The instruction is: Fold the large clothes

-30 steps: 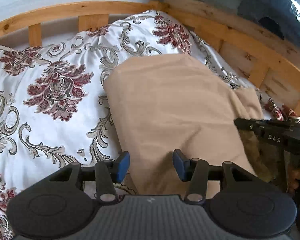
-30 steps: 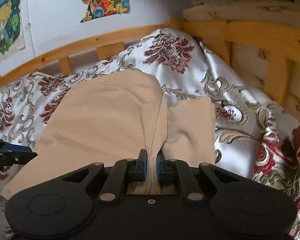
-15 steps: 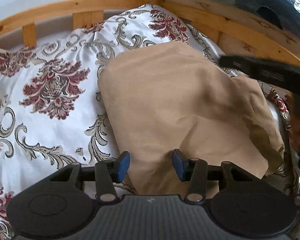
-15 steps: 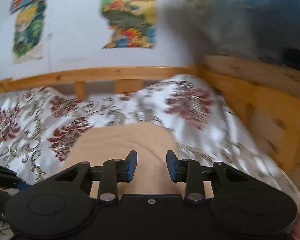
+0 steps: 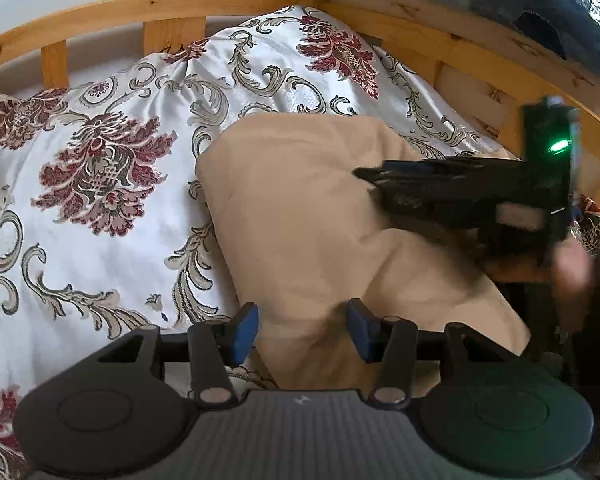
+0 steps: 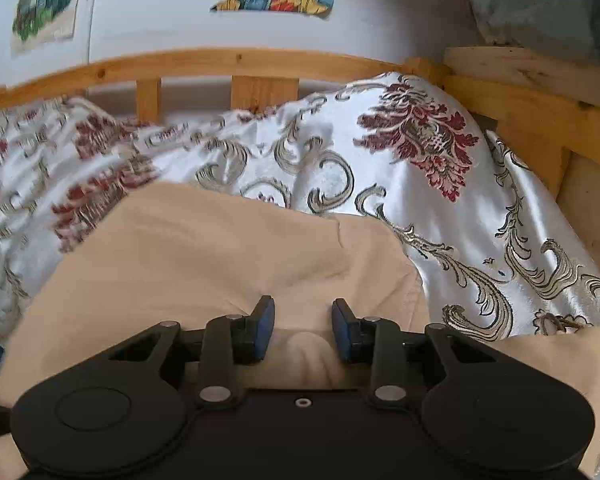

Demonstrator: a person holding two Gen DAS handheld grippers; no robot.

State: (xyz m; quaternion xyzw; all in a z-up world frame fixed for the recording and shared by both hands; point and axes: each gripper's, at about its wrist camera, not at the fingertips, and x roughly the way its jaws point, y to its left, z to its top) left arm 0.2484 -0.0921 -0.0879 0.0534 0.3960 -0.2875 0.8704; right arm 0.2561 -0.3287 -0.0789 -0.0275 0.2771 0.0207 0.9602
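Now the right gripper (image 6: pixel 303 330) stands with its jaws parted and empty over the near part of the tan garment (image 6: pixel 204 264); a second ago they pinched a ridge of that cloth, so the fold has been let go. Beside it the left gripper (image 5: pixel 302 330) hangs half open, holding nothing, above the garment's near edge. Outward, the cloth lies doubled over on the floral bedspread (image 5: pixel 100 168), toward the bed's far right corner by the wooden rail (image 5: pixel 440 44). One fold looks done; smoothing or another fold likely follows.
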